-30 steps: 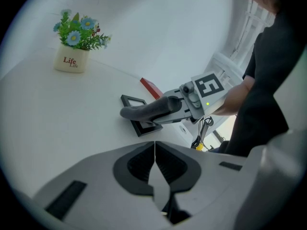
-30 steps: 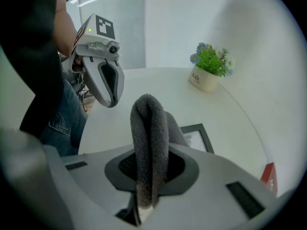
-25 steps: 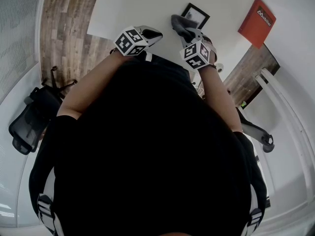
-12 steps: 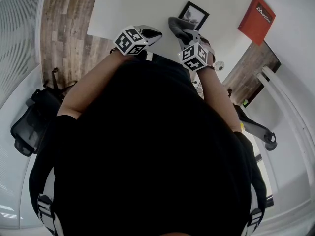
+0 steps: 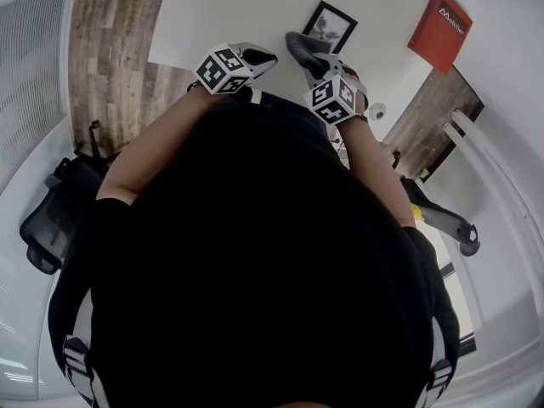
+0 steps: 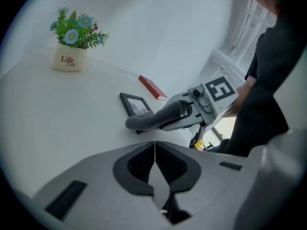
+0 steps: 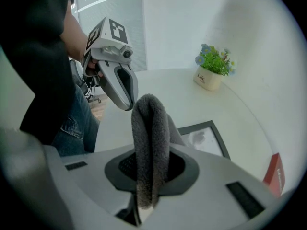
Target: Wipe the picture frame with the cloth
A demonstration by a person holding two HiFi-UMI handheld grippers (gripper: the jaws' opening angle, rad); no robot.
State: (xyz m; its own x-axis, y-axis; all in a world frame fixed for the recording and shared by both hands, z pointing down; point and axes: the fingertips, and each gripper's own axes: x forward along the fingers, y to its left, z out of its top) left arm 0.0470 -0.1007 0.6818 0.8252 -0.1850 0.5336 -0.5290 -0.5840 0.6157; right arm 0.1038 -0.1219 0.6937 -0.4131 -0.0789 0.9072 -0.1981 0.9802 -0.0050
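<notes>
A small black picture frame [image 5: 331, 25] lies flat on the white table [image 5: 229, 7]; it also shows in the left gripper view [image 6: 135, 104] and the right gripper view [image 7: 206, 137]. My right gripper [image 5: 308, 51] is shut on a folded grey cloth [image 7: 150, 143], which sticks out past the jaws [image 6: 156, 119] just short of the frame, above the table. My left gripper [image 5: 259, 58] hovers to the left of it, shut with nothing between its jaws [image 6: 154, 164].
A white pot of blue flowers [image 6: 72, 40] stands at the far side of the table. A red box [image 5: 442, 28] lies beyond the frame. An office chair [image 5: 51, 219] stands on the wooden floor to my left.
The right gripper with the cloth has shifted slightly left and toward the frame's near edge. The left gripper has hardly moved.
</notes>
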